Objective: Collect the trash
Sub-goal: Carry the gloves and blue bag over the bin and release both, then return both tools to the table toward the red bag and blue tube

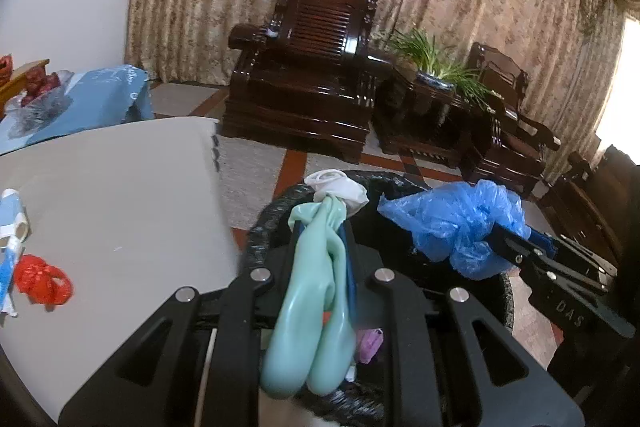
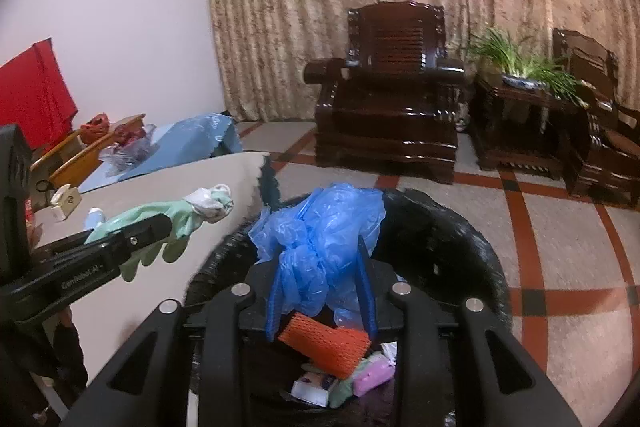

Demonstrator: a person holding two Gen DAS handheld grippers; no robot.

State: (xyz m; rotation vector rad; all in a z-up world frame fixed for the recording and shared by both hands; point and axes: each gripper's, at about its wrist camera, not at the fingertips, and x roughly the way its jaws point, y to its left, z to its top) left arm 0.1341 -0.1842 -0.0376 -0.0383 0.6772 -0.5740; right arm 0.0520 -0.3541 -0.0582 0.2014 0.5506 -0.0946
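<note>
Mint-green rubber glove hangs right in front of the left lens, clenched tight in the left tool, with a white wad bunched at its far end. Over on the right, the right tool is grasping a crumpled blue plastic bag. Both loads sit over the black-lined trash bin beside the worktop, where an orange foam net and a pink wrapper already lie inside. So I'd say this is the drop-off step. Next move looks like just letting both go over the bin mouth. A red ribbon scrap is waiting on the worktop for later.
</note>
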